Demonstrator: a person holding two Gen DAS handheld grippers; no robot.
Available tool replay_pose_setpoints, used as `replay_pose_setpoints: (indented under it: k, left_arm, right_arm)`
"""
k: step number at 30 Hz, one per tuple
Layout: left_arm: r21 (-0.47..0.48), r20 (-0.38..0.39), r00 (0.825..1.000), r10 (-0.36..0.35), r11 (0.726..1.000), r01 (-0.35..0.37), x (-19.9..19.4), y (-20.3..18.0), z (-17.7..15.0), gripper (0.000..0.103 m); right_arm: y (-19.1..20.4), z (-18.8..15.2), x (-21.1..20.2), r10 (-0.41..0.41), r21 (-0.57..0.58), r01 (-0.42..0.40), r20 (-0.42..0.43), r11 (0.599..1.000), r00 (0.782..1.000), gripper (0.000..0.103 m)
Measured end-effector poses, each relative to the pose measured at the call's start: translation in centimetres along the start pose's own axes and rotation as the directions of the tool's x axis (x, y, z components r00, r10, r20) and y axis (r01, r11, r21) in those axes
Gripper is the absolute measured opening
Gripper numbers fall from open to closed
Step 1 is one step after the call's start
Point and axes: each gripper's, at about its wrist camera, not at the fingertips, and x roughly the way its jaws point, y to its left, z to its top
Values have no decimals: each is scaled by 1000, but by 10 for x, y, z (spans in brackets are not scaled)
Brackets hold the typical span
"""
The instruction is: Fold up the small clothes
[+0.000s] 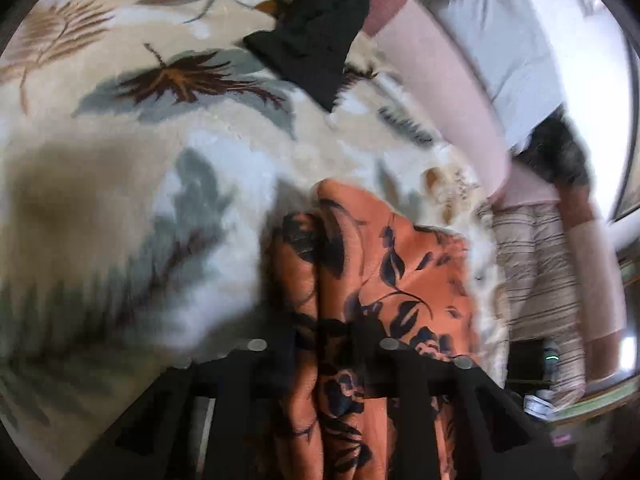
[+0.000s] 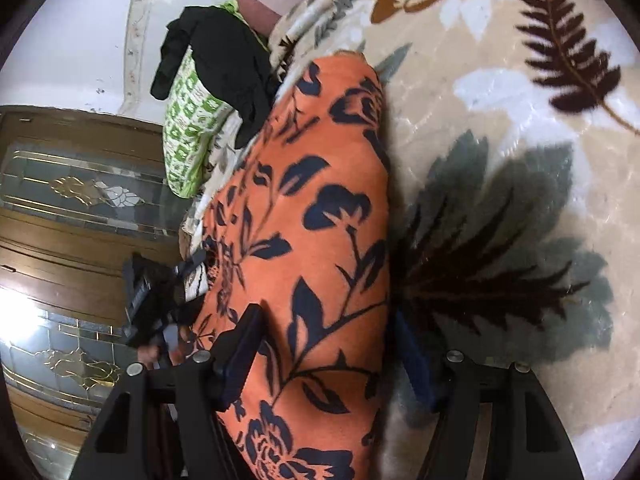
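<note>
An orange garment with dark blue flowers (image 1: 384,248) hangs bunched from my left gripper (image 1: 340,340), which is shut on it above the leaf-patterned blanket (image 1: 160,140). In the right wrist view the same orange garment (image 2: 320,208) runs between the fingers of my right gripper (image 2: 324,344), which stand a little apart with the cloth between them; whether they pinch it is unclear. The other gripper (image 2: 152,304) shows at the left of that view, touching the garment's edge.
A black garment (image 1: 316,36) lies on the blanket at the top, also in the right wrist view (image 2: 224,64), over a green-patterned cloth (image 2: 188,128). The person's pink-clad legs (image 1: 440,80) and striped fabric (image 1: 536,280) are at right. A wooden glass-panel door (image 2: 80,200) is at left.
</note>
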Motion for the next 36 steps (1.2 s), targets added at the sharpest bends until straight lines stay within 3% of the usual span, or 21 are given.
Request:
replay_pose_setpoints:
  k: [2, 4, 6, 10, 14, 15, 16, 17, 22, 30, 36]
  left_arm:
    - [-25, 7, 1000, -12, 1000, 12, 0, -1, -1, 24]
    - [-17, 22, 1000, -2, 1000, 2, -9, -1, -11, 49]
    - [-20, 27, 999, -38, 999, 38, -25, 3, -25, 65]
    - [4, 11, 996, -89, 996, 89, -44, 3, -55, 80]
    - [27, -31, 996, -86, 996, 86, -29, 3, -62, 78]
    - [33, -29, 997, -71, 997, 72, -27, 2, -61, 70]
    - [35, -36, 998, -57, 998, 59, -25, 1, -60, 35]
    - [21, -75, 993, -92, 995, 94, -21, 3, -59, 30]
    - [31, -30, 996, -82, 996, 83, -30, -3, -66, 25]
    - [140, 24, 990, -136, 981, 131, -55, -64, -65, 24]
    - [217, 35, 979, -199, 958, 186, -44, -127, -50, 24]
  right_arm:
    - [-2, -1, -1, 0, 2, 0, 3, 1000, 1000, 69]
    - [-2, -1, -2, 4, 5, -4, -4, 1000, 1000, 69]
    - [-2, -2, -5, 10, 3, -10, -11, 1000, 1000, 69]
    - [-5, -3, -12, 27, 9, -27, 7, 1000, 1000, 69]
    - [-6, 0, -4, 65, 38, -65, 2, 997, 998, 69]
    - [-6, 0, 1, 56, 32, -56, -8, 998, 998, 69]
    - [-5, 1, 2, 52, 25, -52, -11, 998, 999, 69]
    - [-4, 1, 4, 50, 13, -50, -15, 999, 999, 69]
    - [6, 1, -1, 26, -34, -27, -24, 999, 999, 42]
    - [40, 7, -45, 25, -138, -21, 32, 990, 999, 36]
    - [50, 23, -111, 22, -195, 2, 123, 981, 992, 36]
